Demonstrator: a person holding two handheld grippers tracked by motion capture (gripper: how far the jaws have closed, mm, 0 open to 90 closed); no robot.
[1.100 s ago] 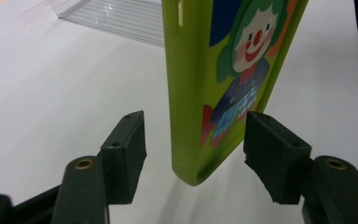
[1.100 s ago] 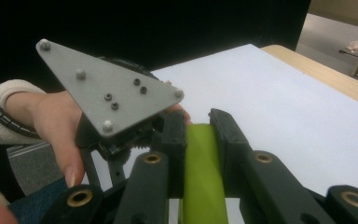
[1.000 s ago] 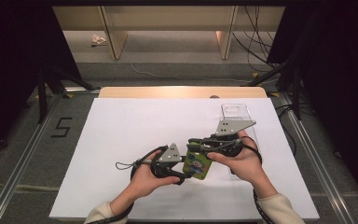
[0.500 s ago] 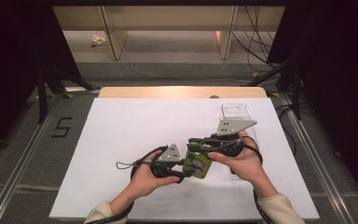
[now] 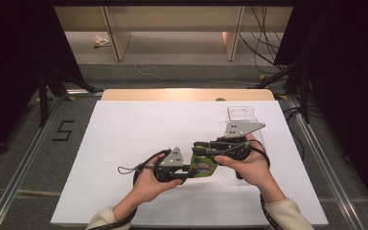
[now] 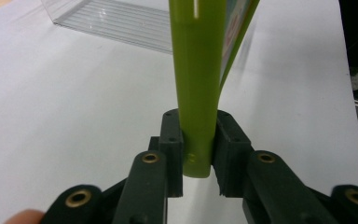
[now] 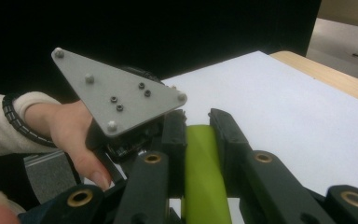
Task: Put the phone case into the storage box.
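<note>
From the high view, your left gripper [image 5: 188, 168] and right gripper [image 5: 200, 146] both meet at the green pouch [image 5: 204, 166], held above the white table [image 5: 124, 139]; a clear plastic box [image 5: 242, 115] lies at one o'clock from the pouch.

In the left gripper view, your jaws are clamped on the pouch's [image 6: 198, 84] edge, the box [image 6: 116, 23] at eleven o'clock.

In the right gripper view, your jaws pinch the pouch [image 7: 203, 172]; your left hand [image 7: 70, 128] sits at nine o'clock.
</note>
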